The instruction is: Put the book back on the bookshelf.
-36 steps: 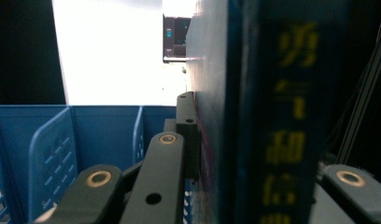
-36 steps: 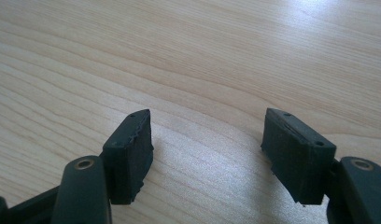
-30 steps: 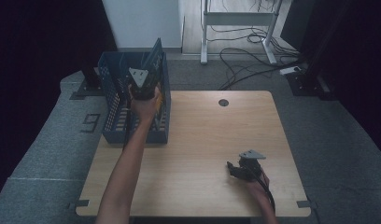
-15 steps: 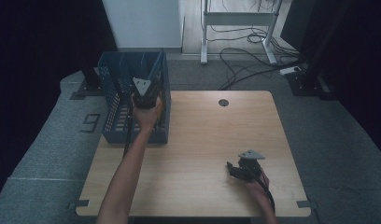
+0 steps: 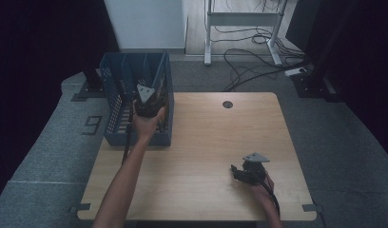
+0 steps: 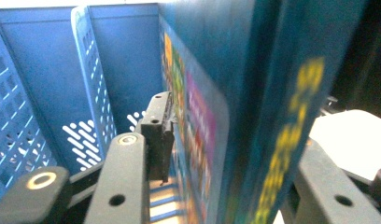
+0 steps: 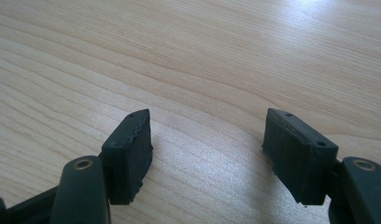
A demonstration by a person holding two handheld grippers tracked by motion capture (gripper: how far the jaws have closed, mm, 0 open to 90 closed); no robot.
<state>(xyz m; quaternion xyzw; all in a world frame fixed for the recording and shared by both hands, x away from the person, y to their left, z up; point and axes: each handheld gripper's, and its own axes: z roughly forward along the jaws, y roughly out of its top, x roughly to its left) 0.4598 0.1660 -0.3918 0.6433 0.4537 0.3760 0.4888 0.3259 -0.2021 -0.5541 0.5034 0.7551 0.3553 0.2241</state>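
Upper left of high view: left tongs (image 5: pixel 148 97) over blue rack (image 5: pixel 115 102), book (image 6: pixel 235 107) upright in its right slot.
Left tongs: jaws have just been opening; book between them, left pad off the cover.
Right tongs (image 7: pixel 207 151): released, idle on surface (image 5: pixel 206 137).
Book handling: stiff, glossy cover, likely slippery, moderately heavy.
Hold: pinch across spine edge, near top.

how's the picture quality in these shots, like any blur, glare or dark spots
High view: dim, the surroundings nearly black, the wooden table and blue basket evenly lit. Left gripper view: the book sits so close that its cover print and yellow spine lettering smear. Right gripper view: sharp wood grain, with pale glare at the upper right.
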